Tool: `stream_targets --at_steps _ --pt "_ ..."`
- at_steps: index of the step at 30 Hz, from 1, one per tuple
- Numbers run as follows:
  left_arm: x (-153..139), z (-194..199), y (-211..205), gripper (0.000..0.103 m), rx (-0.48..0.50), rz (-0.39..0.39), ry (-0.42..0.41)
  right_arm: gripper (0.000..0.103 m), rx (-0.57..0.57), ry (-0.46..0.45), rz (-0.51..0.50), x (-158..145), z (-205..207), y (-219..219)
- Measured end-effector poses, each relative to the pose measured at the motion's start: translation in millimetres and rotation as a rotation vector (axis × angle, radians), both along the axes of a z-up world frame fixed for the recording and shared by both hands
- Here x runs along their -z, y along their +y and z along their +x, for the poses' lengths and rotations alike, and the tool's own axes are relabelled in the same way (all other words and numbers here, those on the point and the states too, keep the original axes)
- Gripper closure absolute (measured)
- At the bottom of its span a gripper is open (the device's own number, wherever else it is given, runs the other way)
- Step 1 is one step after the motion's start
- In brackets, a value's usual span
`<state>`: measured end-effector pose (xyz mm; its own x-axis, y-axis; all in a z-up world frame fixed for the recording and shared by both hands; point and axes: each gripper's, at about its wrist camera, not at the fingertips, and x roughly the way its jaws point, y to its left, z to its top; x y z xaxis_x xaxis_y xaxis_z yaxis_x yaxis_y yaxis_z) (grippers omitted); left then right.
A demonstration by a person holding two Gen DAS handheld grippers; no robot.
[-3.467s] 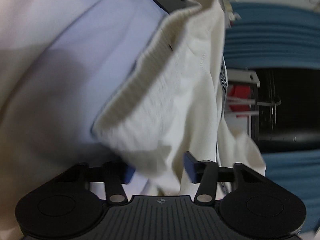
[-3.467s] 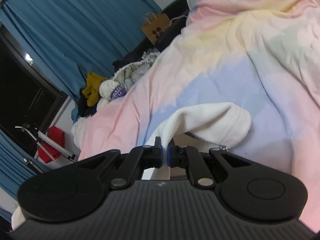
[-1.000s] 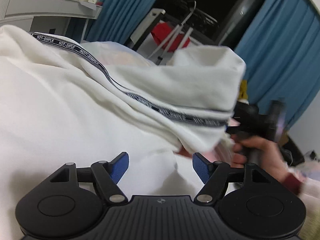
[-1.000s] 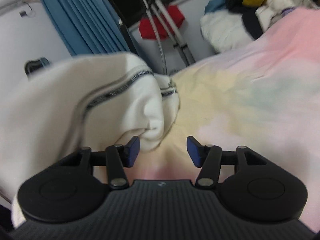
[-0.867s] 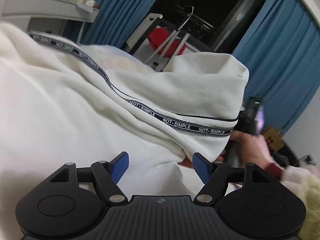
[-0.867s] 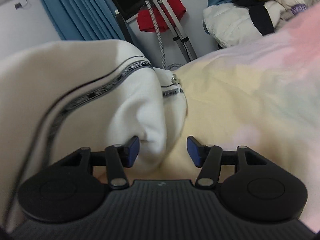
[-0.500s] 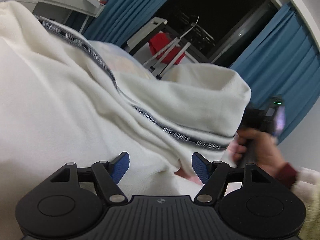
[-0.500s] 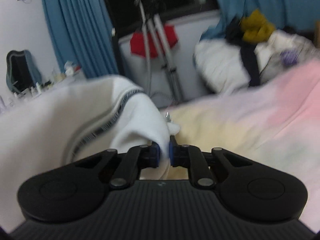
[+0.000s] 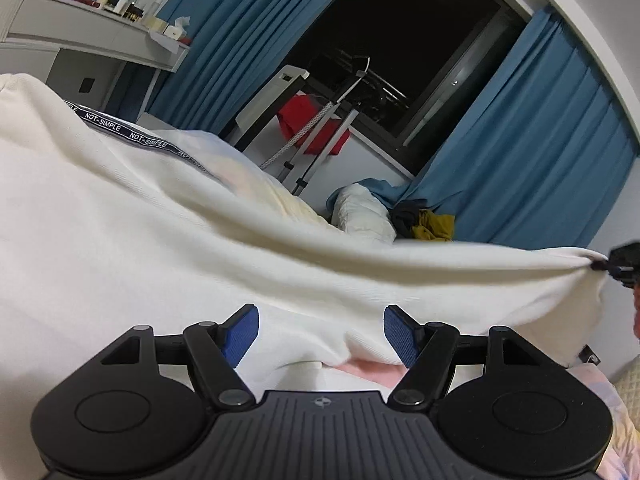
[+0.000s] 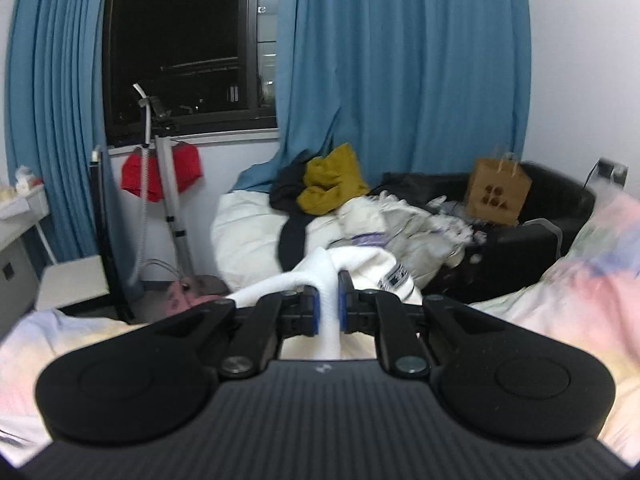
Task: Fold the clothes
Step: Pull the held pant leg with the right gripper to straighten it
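Left wrist view: white garment (image 9: 168, 248) fills the left and middle, draped over the pastel bedspread (image 9: 372, 370). Its long axis runs left to right, one end pulled into a taut ridge that narrows to a point at the far right edge, where the right gripper (image 9: 619, 266) pinches it. Dark woven tape (image 9: 132, 134) along a seam near upper left reads "NOT-SIMPLE", repeated. Left gripper (image 9: 321, 335): jaws spread wide, blue pads clear of the cloth, nothing between them; garment lies just ahead of and under the tips. Behind: blue curtains (image 9: 532, 168), dark window, red cloth (image 9: 308, 122) on a stand, white shelf (image 9: 84, 36) with small bottles.

Right wrist view: right gripper (image 10: 328, 312) jaws drawn nearly together, clamped on a bunched fold of the white garment (image 10: 326, 280), which rises from between the pads and curls away forward. A bit of the dark tape shows at right of the fold; lettering too blurred to read. Beyond: clothes pile (image 10: 328, 184) with a mustard piece on top, brown paper bag (image 10: 498, 192) on a black chair, blue curtains (image 10: 400, 60).
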<state>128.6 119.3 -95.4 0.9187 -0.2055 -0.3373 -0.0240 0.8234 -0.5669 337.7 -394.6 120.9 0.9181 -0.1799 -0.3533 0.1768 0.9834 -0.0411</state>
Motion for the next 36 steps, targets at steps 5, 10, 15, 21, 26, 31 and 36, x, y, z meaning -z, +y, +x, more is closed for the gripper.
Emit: stream_targets --at_steps 5,10,15,21,26,31,36 --pt "5 5 -4 0.032 0.006 0.008 0.022 0.091 0.003 0.056 -0.052 61 -5 -35" --pt "10 10 -6 0.032 0.005 0.027 0.042 0.091 0.064 0.158 0.032 148 -20 -59" --pt "12 10 -5 0.032 -0.005 0.016 0.036 0.091 0.028 0.024 0.133 145 -70 -50" --pt "13 19 -11 0.032 -0.011 0.024 0.055 0.091 -0.012 -0.051 -0.006 113 -88 -40" --pt "11 19 -15 0.032 -0.016 0.045 0.046 0.091 0.056 0.098 0.085 133 -61 -59" --pt "14 19 -13 0.032 -0.023 0.026 0.047 0.091 0.008 -0.014 0.1 103 -59 -43" --pt "13 18 -10 0.032 -0.026 0.017 0.034 0.091 0.025 0.005 0.127 52 6 -34"
